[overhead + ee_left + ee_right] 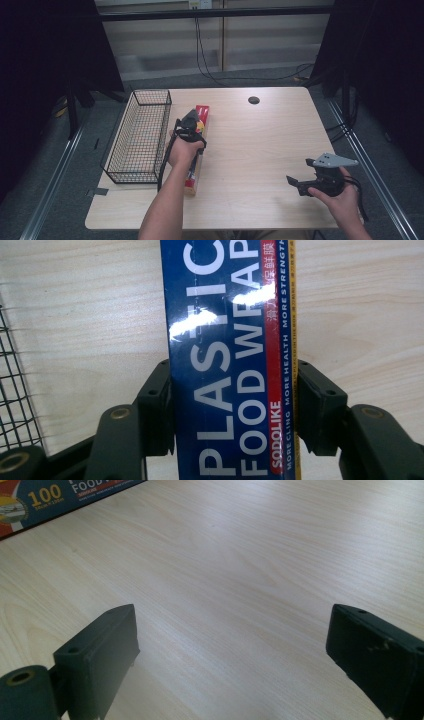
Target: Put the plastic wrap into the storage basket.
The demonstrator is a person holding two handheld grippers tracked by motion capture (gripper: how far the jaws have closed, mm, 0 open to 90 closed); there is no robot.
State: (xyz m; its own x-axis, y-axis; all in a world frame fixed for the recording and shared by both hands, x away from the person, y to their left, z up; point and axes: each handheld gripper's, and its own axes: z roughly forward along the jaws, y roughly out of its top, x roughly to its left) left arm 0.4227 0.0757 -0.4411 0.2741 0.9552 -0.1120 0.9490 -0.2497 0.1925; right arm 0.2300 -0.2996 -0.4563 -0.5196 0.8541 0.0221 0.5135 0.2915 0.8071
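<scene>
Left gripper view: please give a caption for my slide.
Left tool shut on a plastic food wrap box, wire basket beside.

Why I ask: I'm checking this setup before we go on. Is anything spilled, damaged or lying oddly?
Nothing stands out. The wrap box lies flat on the table beside the basket, with the left claw closed on its sides. The right claw is open above bare wood. No spill or damage shows.

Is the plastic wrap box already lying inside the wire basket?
No, the plastic wrap box lies on the table beside the wire basket.
</scene>
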